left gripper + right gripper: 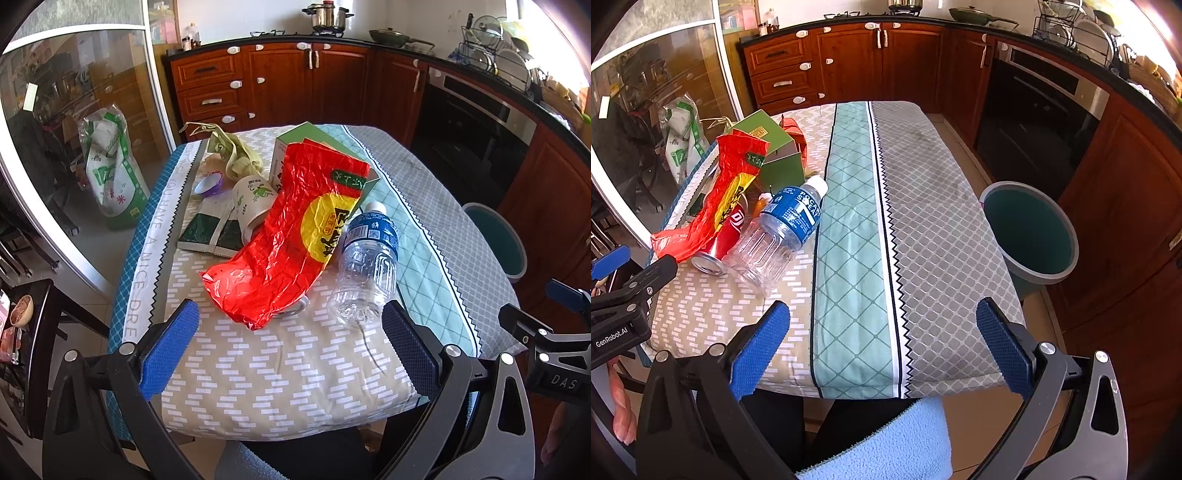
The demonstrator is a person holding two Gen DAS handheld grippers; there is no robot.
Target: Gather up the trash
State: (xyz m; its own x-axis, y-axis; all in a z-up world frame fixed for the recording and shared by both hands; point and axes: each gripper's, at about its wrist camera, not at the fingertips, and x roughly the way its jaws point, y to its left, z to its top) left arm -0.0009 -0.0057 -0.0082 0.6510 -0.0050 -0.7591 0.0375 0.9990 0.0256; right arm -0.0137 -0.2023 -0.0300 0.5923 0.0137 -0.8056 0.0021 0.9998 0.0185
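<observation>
A crumpled red and yellow wrapper (280, 236) (720, 199) lies on the cloth-covered table (280, 369) (923, 206), draped over a red can (720, 243). Beside it lies an empty clear bottle with a blue label (369, 258) (779, 229). Behind them are a green box (317, 140) (775, 151), a paper cup (255, 203), a purple lid (210, 184), dark packets (210, 232) and green husks (232, 155). My left gripper (291, 343) is open, low over the near table edge in front of the wrapper. My right gripper (882, 343) is open over the bare right part of the cloth.
A grey bin with a teal inside (1034, 236) (498, 240) stands on the floor right of the table. Wooden cabinets and an oven (1034, 103) line the back and right. A glass door (74, 129) and a green-white bag (110, 170) are on the left.
</observation>
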